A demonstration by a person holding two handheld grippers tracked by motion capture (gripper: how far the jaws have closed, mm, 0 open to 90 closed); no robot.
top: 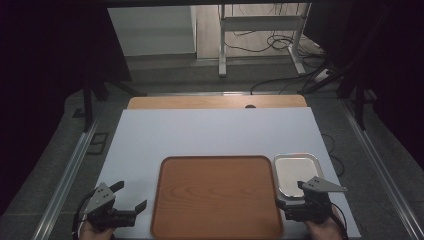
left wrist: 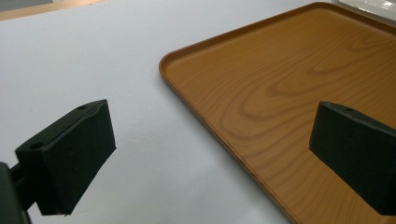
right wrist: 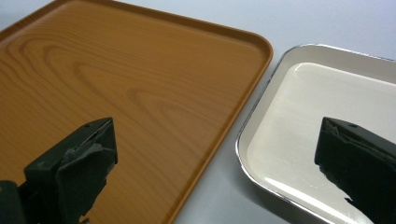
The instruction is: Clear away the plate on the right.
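Note:
A wood-grain brown tray [top: 216, 195] lies empty at the near middle of the white table top. A small metal tray [top: 296, 172] with a white inside sits against its right side, also empty. My left gripper [top: 131, 196] hovers at the near left, open, its jaws spread over the brown tray's left rim [left wrist: 205, 123] and the white surface. My right gripper [top: 290, 194] is open at the near right, straddling the brown tray's right edge [right wrist: 224, 140] and the metal tray [right wrist: 327, 130]. Nothing is between either pair of jaws.
The white sheet [top: 210, 132] covers a wooden table [top: 215, 102] whose far edge shows. A metal rail [top: 70, 170] runs along the left and another rail [top: 380, 170] along the right. A desk frame [top: 260, 40] and cables [top: 280, 80] stand on the floor beyond.

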